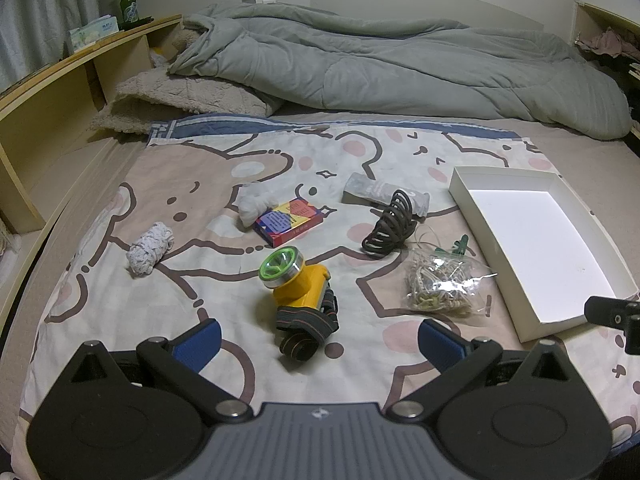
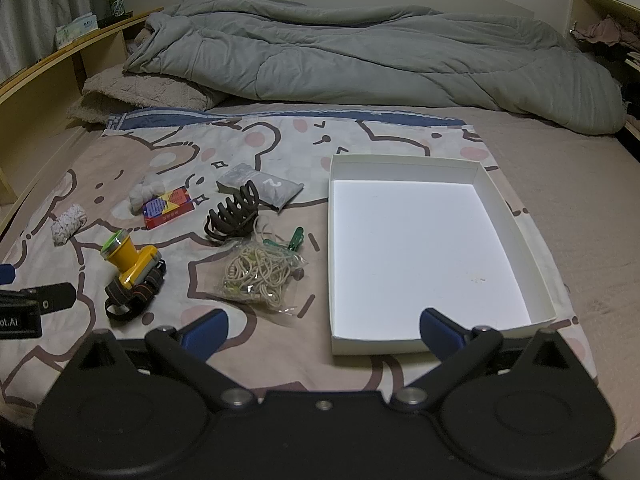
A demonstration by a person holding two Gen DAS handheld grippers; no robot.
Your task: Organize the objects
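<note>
Your left gripper (image 1: 318,336) & right gripper (image 2: 323,330) both gape wide, empty; headlamp (image 1: 298,284) sits just ahead, white box (image 2: 420,248) w/ nothing inside.

I worked in a bedroom at home: a bed with a cartoon-print sheet (image 1: 192,280), a rumpled grey duvet (image 1: 380,64) at the far side, wooden bedside shelves (image 1: 80,76) left.
</note>
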